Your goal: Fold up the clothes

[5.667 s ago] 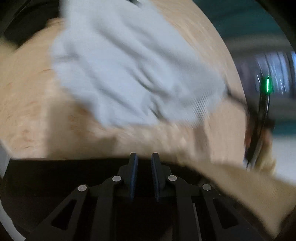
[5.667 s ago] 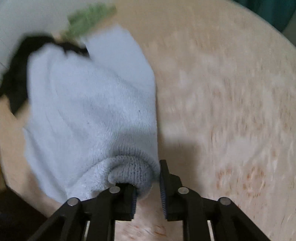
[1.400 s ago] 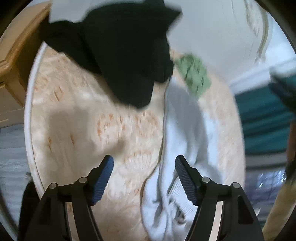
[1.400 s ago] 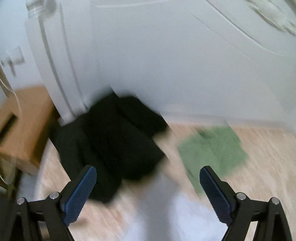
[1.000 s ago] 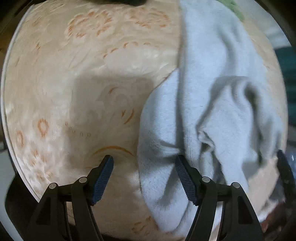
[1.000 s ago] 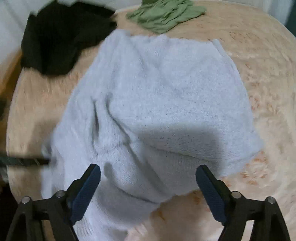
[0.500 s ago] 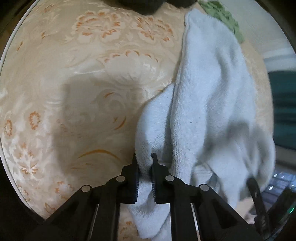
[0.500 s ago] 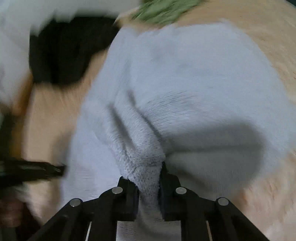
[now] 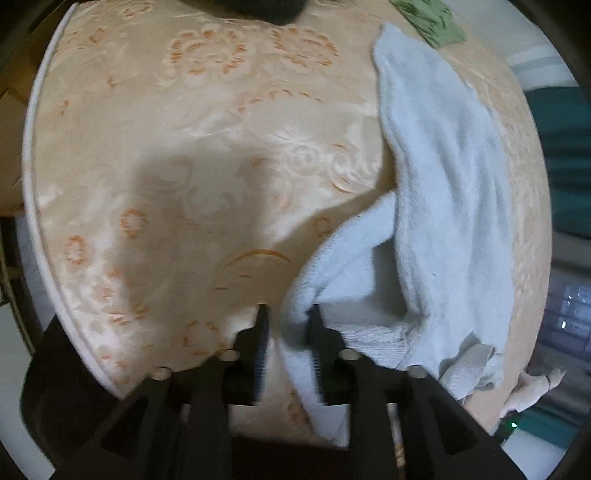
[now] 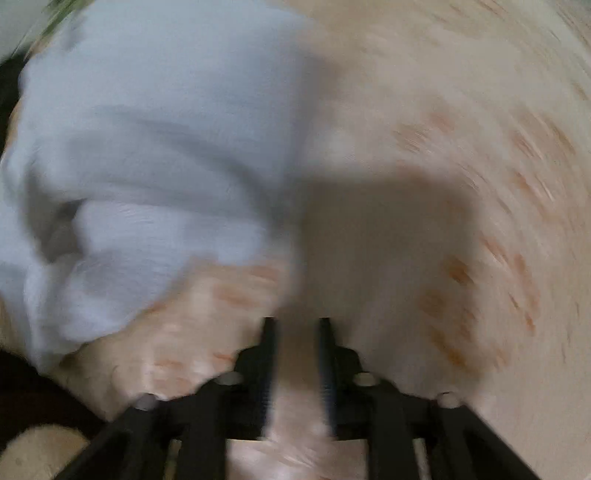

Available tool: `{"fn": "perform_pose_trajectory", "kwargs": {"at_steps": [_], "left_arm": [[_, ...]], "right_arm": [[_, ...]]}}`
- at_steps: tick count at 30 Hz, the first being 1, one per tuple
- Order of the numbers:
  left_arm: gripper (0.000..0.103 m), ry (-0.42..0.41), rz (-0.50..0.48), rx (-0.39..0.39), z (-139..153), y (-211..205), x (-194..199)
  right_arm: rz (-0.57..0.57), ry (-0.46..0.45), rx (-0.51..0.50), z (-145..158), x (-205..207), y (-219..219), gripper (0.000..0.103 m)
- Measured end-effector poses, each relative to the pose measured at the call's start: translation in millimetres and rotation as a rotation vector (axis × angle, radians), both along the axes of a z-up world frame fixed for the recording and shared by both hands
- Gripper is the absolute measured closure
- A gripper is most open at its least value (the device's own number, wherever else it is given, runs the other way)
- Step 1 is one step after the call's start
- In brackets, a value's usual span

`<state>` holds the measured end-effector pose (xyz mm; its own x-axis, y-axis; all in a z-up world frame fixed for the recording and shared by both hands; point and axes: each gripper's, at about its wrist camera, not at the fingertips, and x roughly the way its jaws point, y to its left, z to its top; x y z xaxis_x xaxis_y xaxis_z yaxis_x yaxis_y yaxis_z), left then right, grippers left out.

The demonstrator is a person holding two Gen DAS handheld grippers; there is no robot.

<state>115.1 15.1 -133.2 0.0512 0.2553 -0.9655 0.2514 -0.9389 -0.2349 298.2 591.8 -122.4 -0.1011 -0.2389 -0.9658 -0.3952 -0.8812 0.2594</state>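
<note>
- Floral tablecloth (image 9: 192,155) carries pale garment (image 9: 443,177), long axis running near edge to far.
- Left gripper (image 9: 286,321) opening, garment corner between fingers.
- Right gripper (image 10: 293,325) opening, empty; garment lies leftward.

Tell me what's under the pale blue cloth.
The cloth lies on the floral tablecloth, which shows all round it. Its near edge is doubled over, so cloth lies on cloth there. Anything else beneath is covered and can't be seen.

Right wrist view was pure motion smear, so the pale blue garment (image 10: 147,155) was just a blob. Above it, the black clothing (image 9: 258,7) got chopped by the frame edge.
</note>
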Motion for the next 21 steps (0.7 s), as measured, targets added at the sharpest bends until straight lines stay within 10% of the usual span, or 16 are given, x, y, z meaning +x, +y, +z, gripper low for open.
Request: {"fn": "perform_pose_trajectory", "kwargs": {"at_steps": [3, 7, 12, 13, 14, 15, 16, 21], "left_arm": [[0.061, 0.064, -0.031, -0.087, 21, 2, -10], [0.043, 0.098, -0.17, -0.038, 28, 44, -17], [0.043, 0.0, -0.301, -0.102, -23, 103, -15], [0.043, 0.012, -0.308, -0.123, -27, 105, -13], [0.044, 0.025, -0.316, -0.144, -32, 107, -11], [0.06, 0.038, -0.323, -0.164, -36, 109, -10], [0.1, 0.042, -0.319, -0.184, -37, 103, -9], [0.103, 0.08, -0.158, -0.163, -19, 26, -10]], "right_arm": [[-0.111, 0.125, 0.038, 42, 4, 30, 0.053], [0.151, 0.333, 0.167, 104, -35, -21, 0.023], [0.456, 0.295, 0.226, 73, -87, -122, 0.019], [0.501, 0.27, 0.271, 59, -96, -139, 0.028], [0.53, 0.237, 0.323, 43, -101, -148, 0.056], [0.539, 0.203, 0.352, 31, -104, -153, 0.071], [0.522, 0.187, 0.34, 27, -104, -153, 0.088], [0.371, 0.198, 0.248, 49, -76, -110, 0.09]]}}
